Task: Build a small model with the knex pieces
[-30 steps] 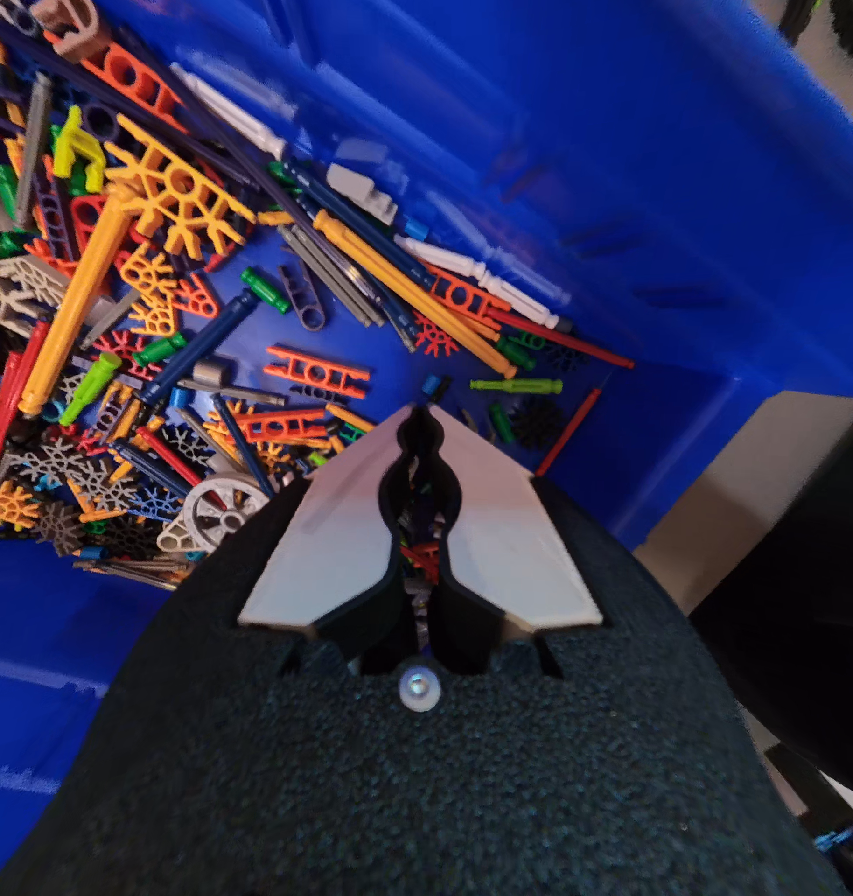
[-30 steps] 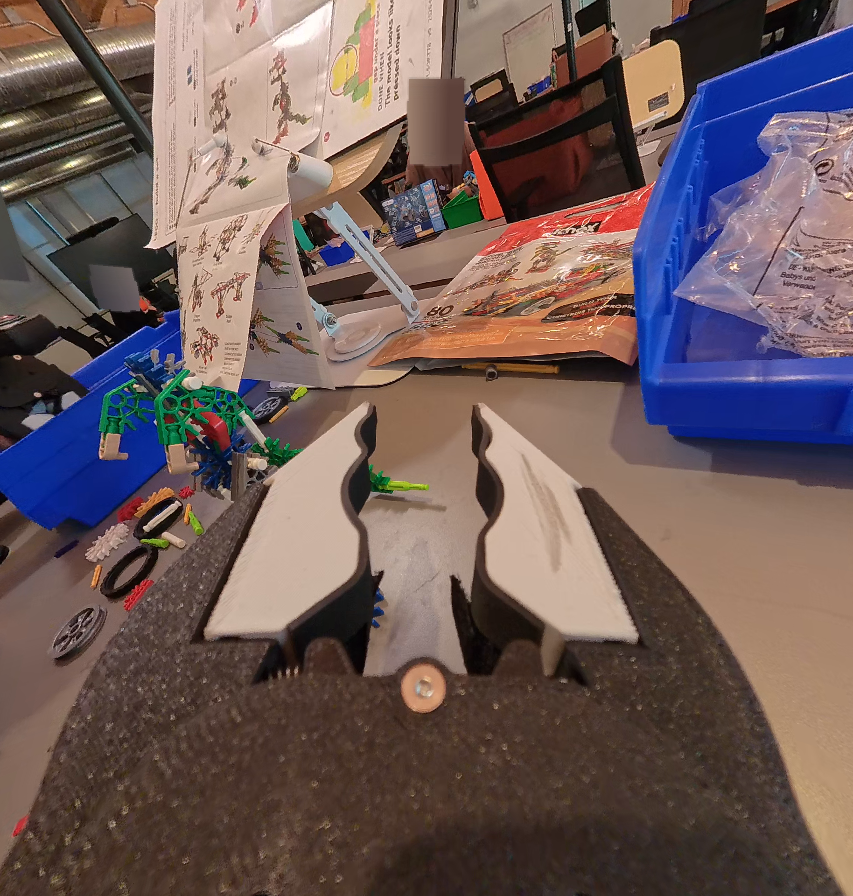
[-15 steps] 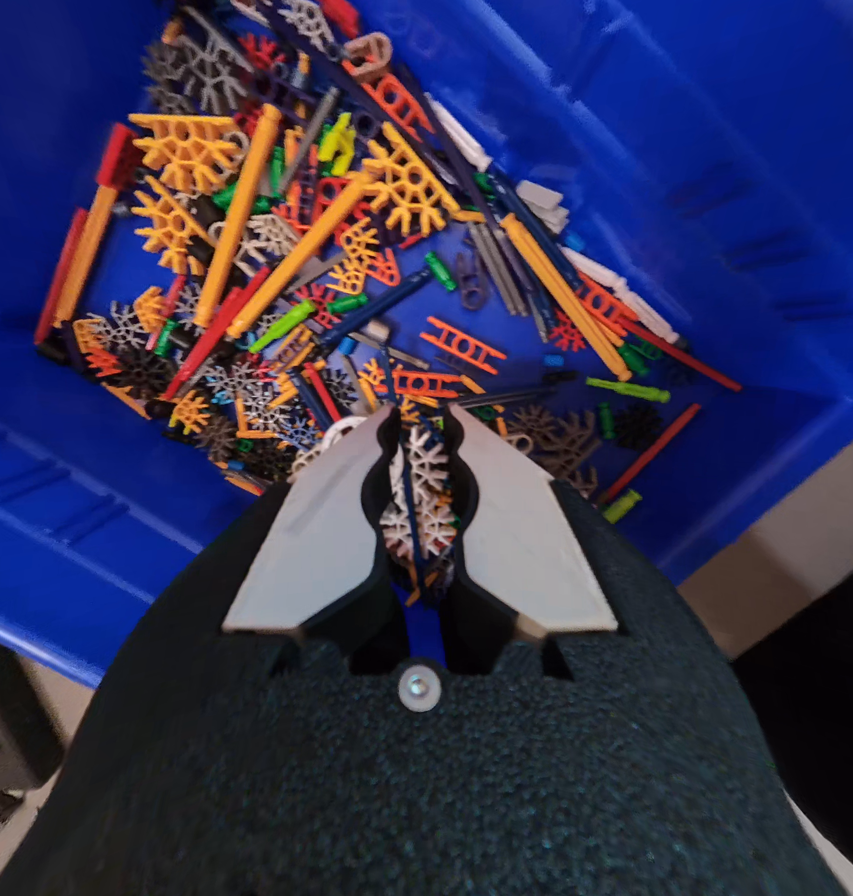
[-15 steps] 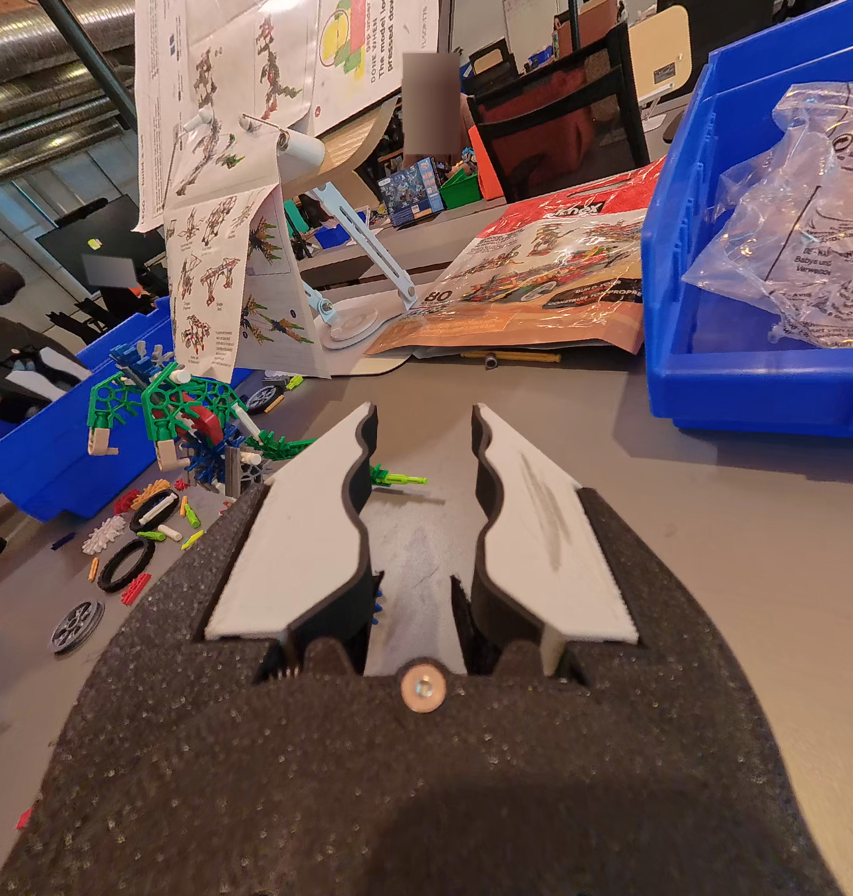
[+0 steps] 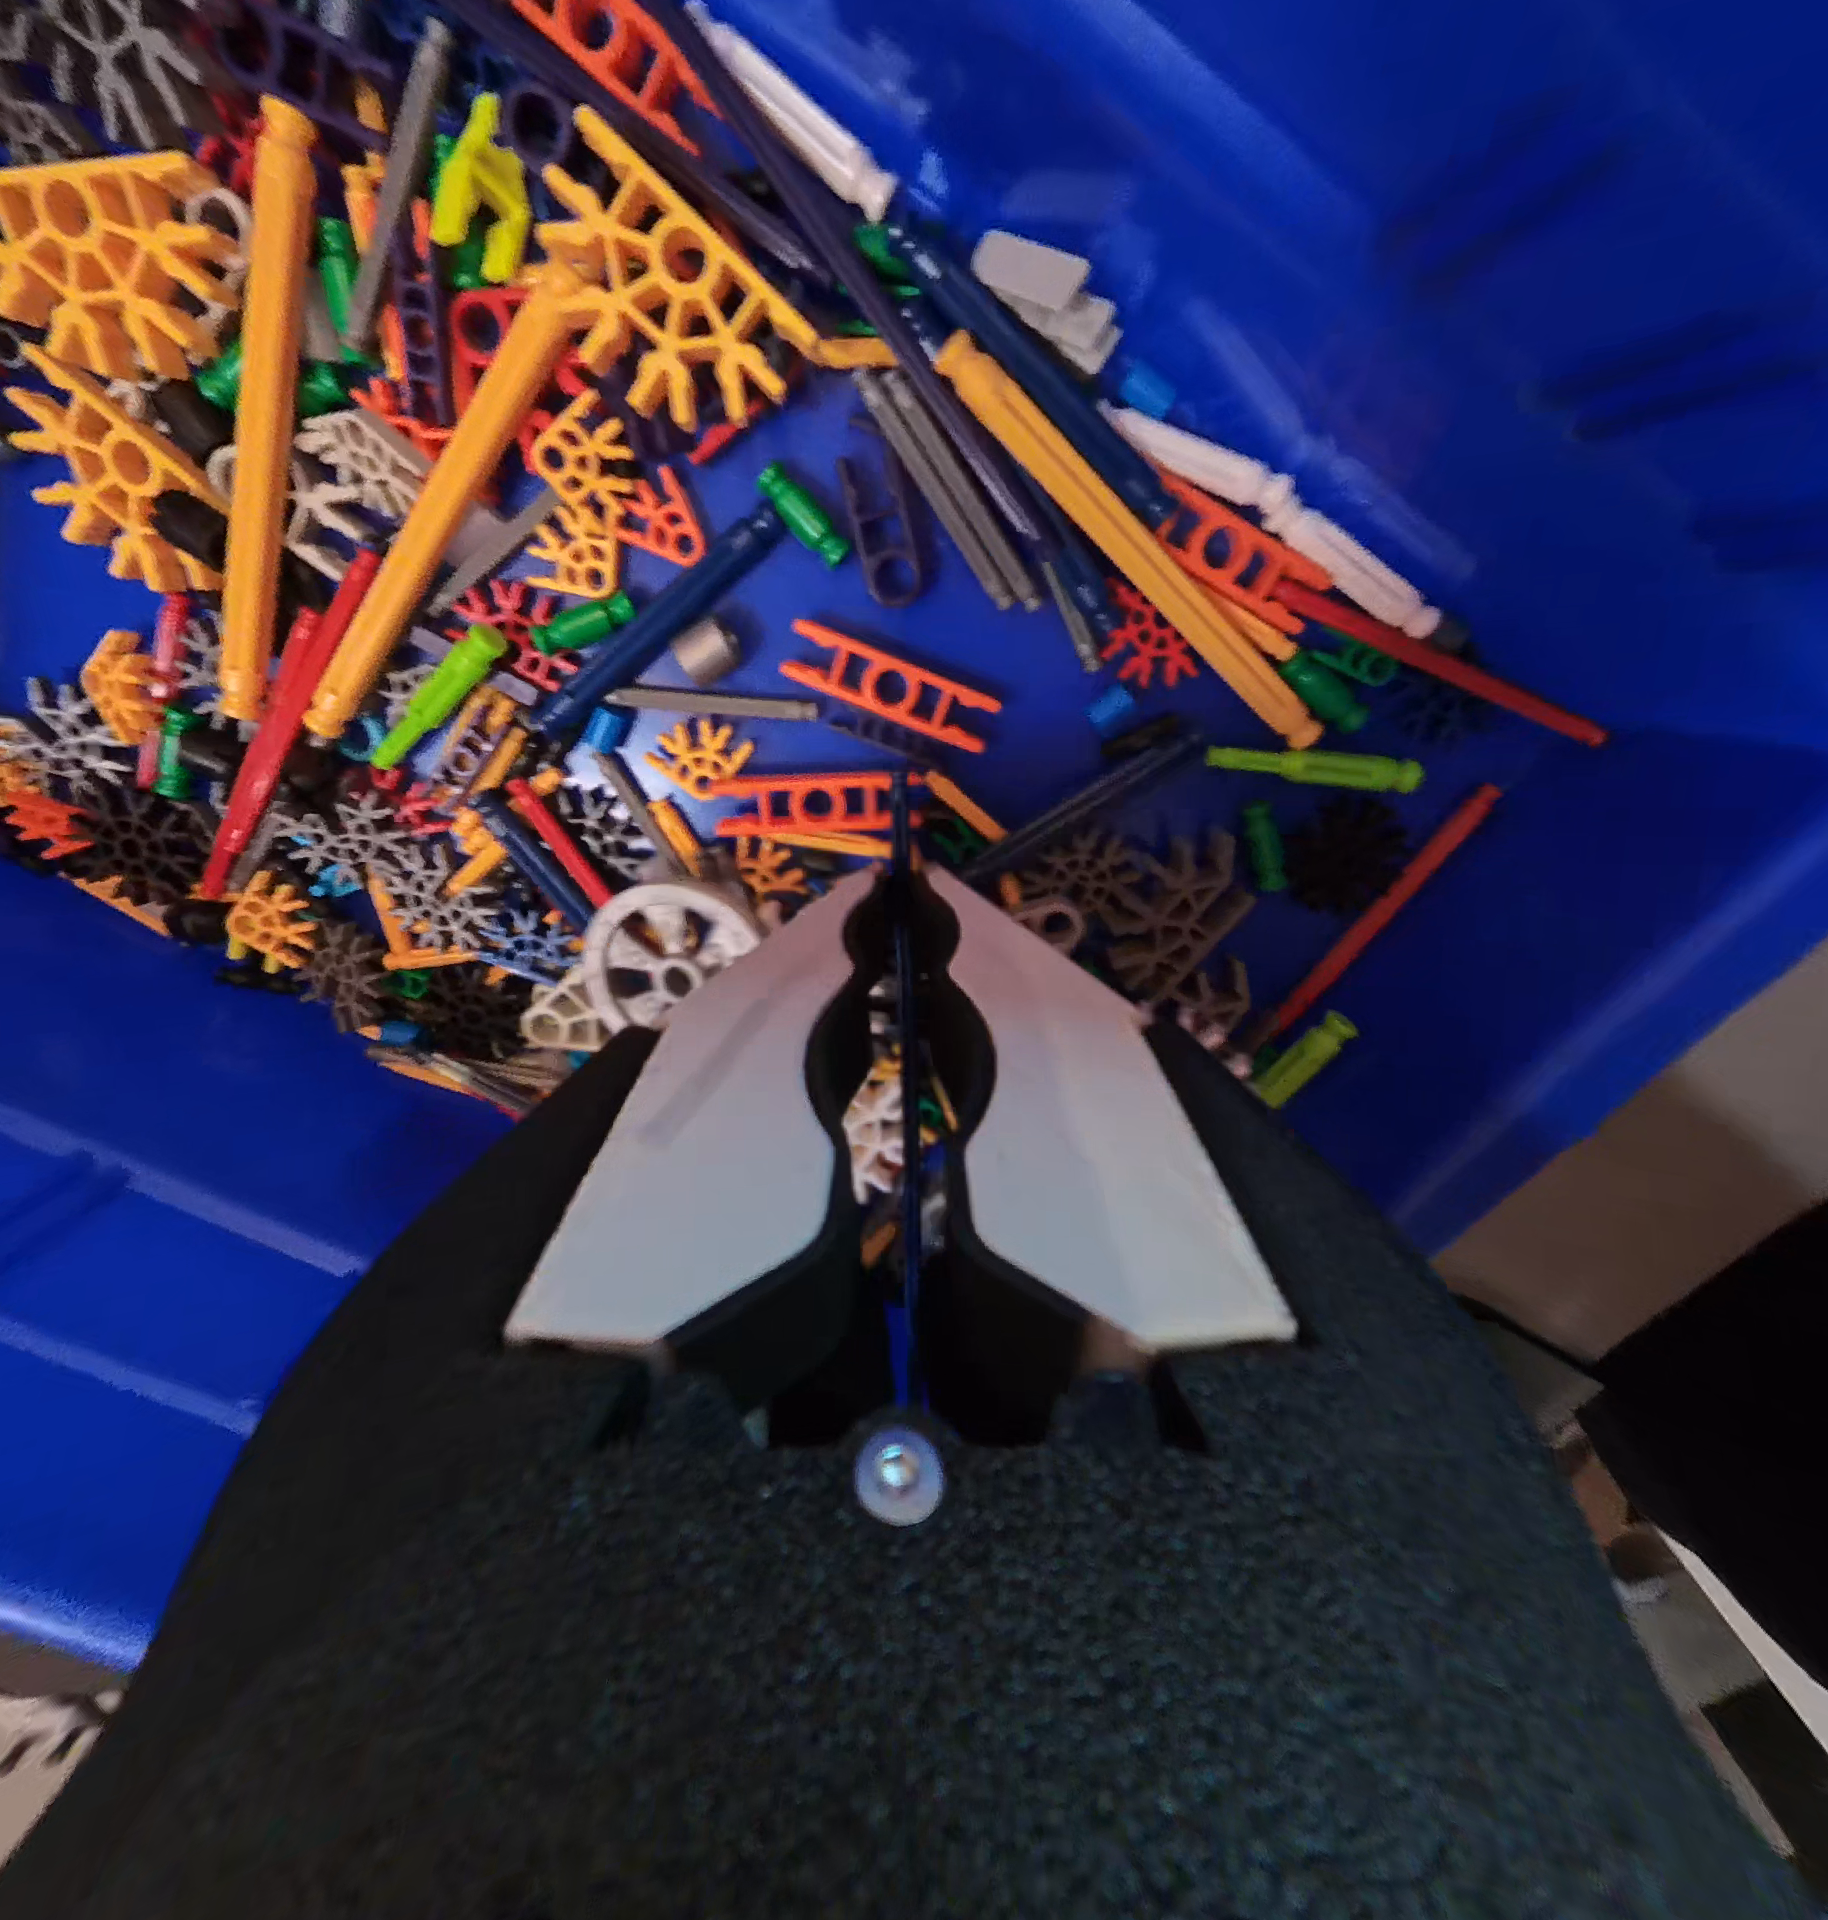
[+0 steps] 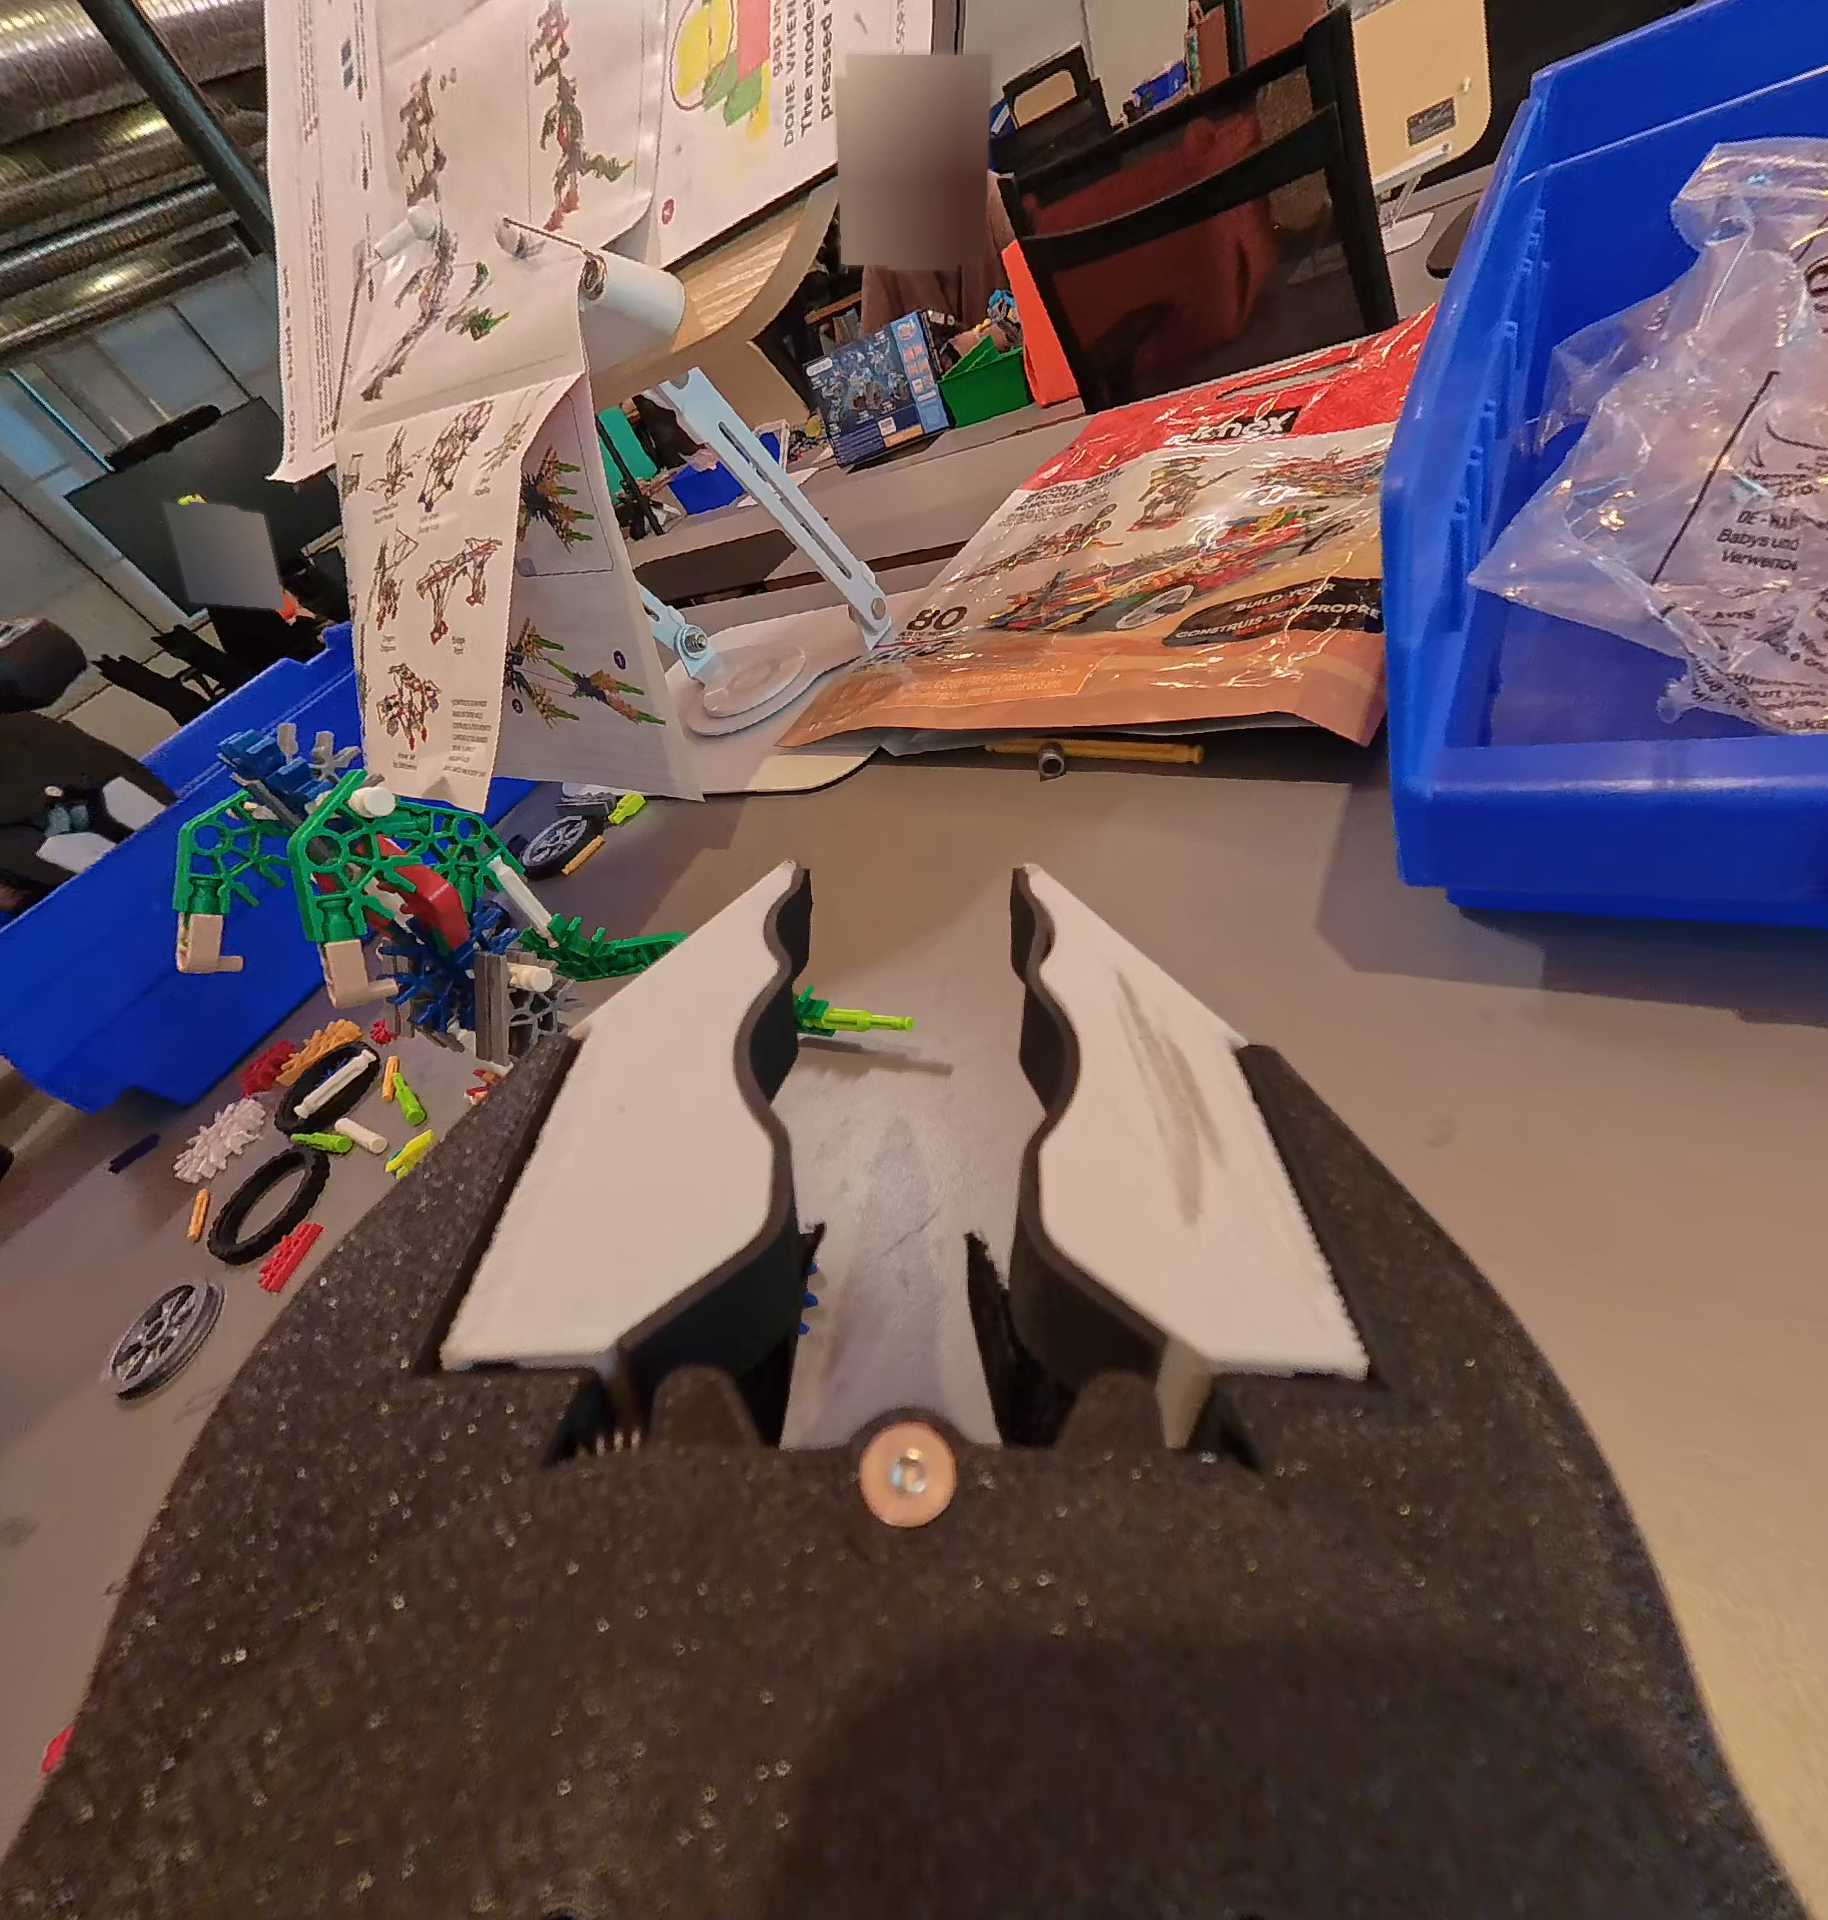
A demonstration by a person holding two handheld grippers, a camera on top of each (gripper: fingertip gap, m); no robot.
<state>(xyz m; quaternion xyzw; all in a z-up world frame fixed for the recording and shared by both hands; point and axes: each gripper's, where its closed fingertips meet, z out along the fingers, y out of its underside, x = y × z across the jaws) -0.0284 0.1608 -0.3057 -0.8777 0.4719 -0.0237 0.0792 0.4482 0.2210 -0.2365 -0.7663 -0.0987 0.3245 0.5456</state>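
Note:
My left gripper [image 5: 902, 881] is over the open blue bin [image 5: 1305, 260] of loose construction-toy rods and connectors [image 5: 474, 468]. It is shut on a thin dark blue rod [image 5: 902, 1039] that runs along the gap between the jaws and sticks out past the tips. White and grey connectors lie under the jaws. My right gripper [image 6: 910, 883] is open and empty, low over the grey table [image 6: 1512, 1195]. A green built model [image 6: 370, 883] stands to its left, with a small green rod piece [image 6: 848, 1023] near the left finger.
Loose rods, tyres and a wheel [image 6: 297, 1122] lie at the table's left. A blue bin [image 6: 1616, 831] with a clear plastic bag [image 6: 1741, 520] stands at the right. An instruction sheet [image 6: 474, 520] on a stand, a toy packaging bag [image 6: 1149, 582] and a second blue bin [image 6: 89, 987] are behind.
My left gripper stood slightly open over white connectors half a second ago and has now shut on the thin dark blue rod, nearer the pile. The right gripper has barely moved.

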